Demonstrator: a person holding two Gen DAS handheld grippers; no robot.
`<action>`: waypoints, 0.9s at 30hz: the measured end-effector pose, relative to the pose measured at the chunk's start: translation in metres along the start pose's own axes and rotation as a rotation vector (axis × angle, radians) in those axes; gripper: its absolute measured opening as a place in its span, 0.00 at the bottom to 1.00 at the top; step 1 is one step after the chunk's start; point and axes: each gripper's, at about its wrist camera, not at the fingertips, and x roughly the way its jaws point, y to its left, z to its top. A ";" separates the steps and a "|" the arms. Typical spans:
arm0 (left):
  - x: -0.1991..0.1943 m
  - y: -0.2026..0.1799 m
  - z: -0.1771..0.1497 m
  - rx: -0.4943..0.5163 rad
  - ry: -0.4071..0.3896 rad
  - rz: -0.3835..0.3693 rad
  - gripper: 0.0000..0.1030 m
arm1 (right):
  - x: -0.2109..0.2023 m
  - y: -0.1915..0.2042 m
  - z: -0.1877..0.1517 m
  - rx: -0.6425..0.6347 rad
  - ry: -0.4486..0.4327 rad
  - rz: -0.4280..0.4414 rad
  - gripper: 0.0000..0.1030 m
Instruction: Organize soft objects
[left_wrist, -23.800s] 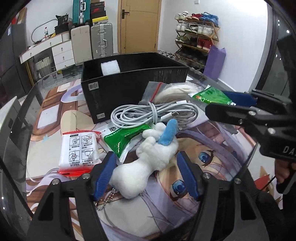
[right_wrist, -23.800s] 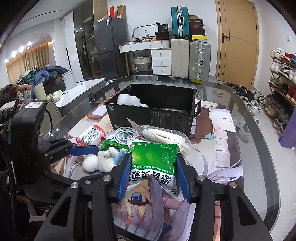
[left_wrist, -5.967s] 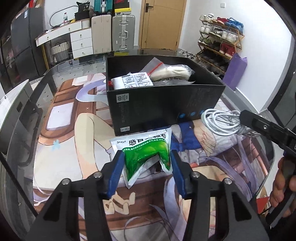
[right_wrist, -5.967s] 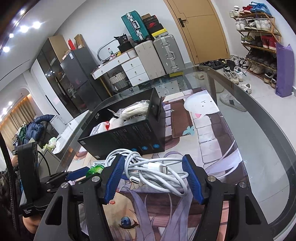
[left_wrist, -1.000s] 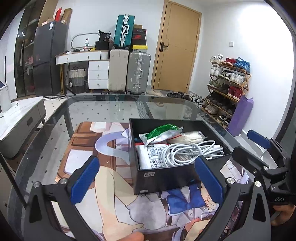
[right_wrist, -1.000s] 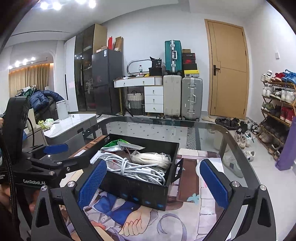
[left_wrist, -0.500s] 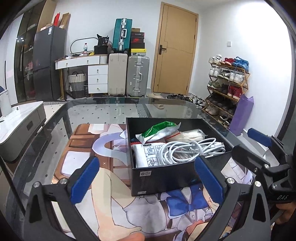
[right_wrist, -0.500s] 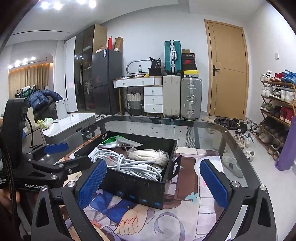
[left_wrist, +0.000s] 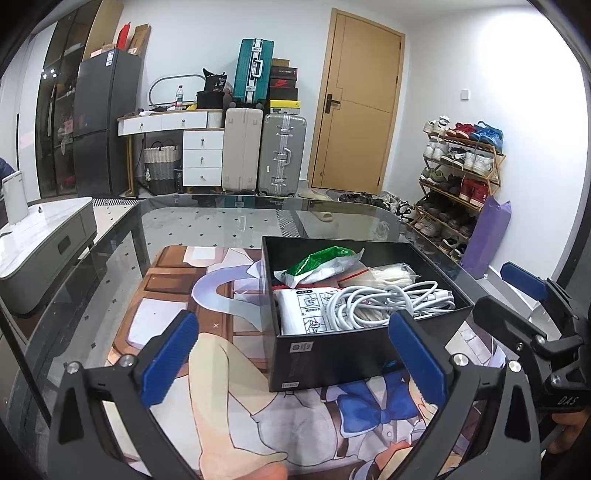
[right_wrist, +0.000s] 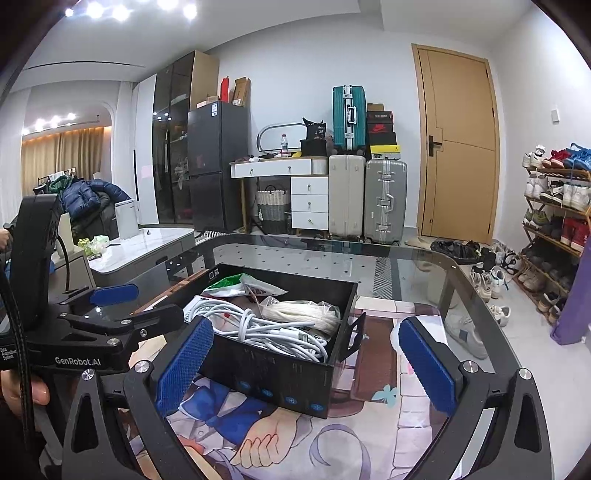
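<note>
Left wrist view: vs. half a sec ago, the black box (left_wrist: 332, 354) is seen slightly farther right; contents unchanged. Left gripper (left_wrist: 295, 354) is held wide open, empty, over the printed mat (left_wrist: 229, 413). Right gripper (right_wrist: 303, 365) is likewise spread open w/ nothing between its pads. Inside the box are packed a white cable coil (left_wrist: 384, 302), green packet (left_wrist: 321, 260), white pack (left_wrist: 299, 310) & a bagged cream bundle (right_wrist: 299, 312).

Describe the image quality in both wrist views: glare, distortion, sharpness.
Left wrist view: strong fisheye bending at the edges, dark corners, floor seen through the glass table, black box sharp. Right wrist view: ceiling spotlights blown out, same bending, white cable crisp, room evenly lit.
</note>
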 end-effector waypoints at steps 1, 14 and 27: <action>0.000 0.001 0.000 -0.003 0.000 0.001 1.00 | 0.000 0.000 0.000 0.002 -0.001 0.000 0.99; -0.003 0.000 -0.002 0.002 -0.017 0.005 1.00 | -0.004 0.006 -0.002 -0.045 -0.009 -0.021 0.99; -0.005 -0.002 0.000 0.003 -0.022 0.007 1.00 | -0.005 0.008 -0.003 -0.024 -0.019 -0.024 0.99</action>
